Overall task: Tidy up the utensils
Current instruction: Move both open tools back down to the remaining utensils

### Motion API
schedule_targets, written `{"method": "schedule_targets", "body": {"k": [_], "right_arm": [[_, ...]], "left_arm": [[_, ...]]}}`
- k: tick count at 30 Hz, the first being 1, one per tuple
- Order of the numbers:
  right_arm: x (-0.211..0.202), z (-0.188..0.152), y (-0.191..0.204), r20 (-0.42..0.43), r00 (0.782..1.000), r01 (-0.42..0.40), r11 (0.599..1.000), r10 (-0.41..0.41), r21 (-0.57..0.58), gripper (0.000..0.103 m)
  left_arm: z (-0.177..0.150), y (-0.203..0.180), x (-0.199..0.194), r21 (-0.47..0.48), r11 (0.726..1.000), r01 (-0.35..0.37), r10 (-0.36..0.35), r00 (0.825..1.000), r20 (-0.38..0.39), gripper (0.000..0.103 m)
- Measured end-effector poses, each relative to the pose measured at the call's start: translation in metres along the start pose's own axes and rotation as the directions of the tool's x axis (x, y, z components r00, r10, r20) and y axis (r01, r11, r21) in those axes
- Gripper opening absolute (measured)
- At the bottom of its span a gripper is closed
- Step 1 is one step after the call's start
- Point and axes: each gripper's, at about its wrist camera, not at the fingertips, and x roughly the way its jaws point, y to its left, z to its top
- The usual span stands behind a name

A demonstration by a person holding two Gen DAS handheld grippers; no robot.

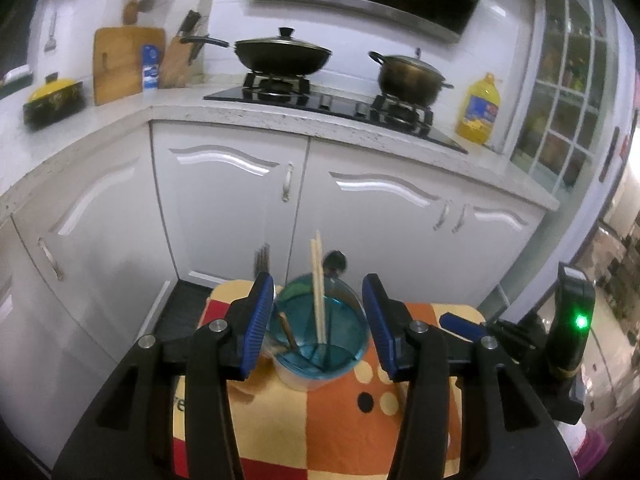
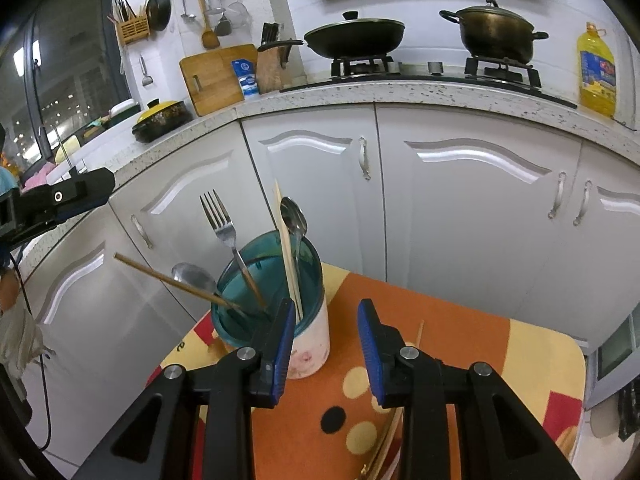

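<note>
A utensil holder [image 2: 308, 344] with a white body and a blue divided insert [image 1: 320, 340] stands on a small table with an orange and yellow patterned cloth [image 2: 440, 360]. It holds a fork [image 2: 222, 224], two spoons [image 2: 294, 218], pale chopsticks [image 1: 318, 276] and a brown chopstick [image 2: 168, 280]. My left gripper [image 1: 318, 312] is open, its jaws on either side of the holder and above it. My right gripper [image 2: 324, 332] is open and empty, just right of the holder. More chopsticks [image 2: 386, 444] lie on the cloth under the right gripper.
White cabinets [image 1: 224, 200] stand close behind the table. The counter above bears a wok [image 1: 280, 54], a pot [image 1: 410, 74], an oil bottle [image 1: 478, 110], a knife block [image 1: 178, 60] and a cutting board [image 1: 120, 62]. The other gripper [image 1: 560, 320] shows at right.
</note>
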Motion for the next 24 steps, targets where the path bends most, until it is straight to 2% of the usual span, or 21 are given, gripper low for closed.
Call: {"method": "schedule_targets", "body": {"k": [13,24], "right_arm": [[-0.025,-0.024,-0.022,-0.008,0.998,0.057,0.997,-0.057,0.048,0.032],[-0.028,-0.038,-0.038,-0.031,0.996,0.083,0.993,-0.081,0.078,0.036]], "left_arm": [[-0.023,-0.050,0.014,0.034,0.998,0.056,-0.055,0.997,-0.046,0.046],[-0.043,-0.071,0.039,0.057,0.997,0.056,-0.050,0.994,-0.101,0.046]]}}
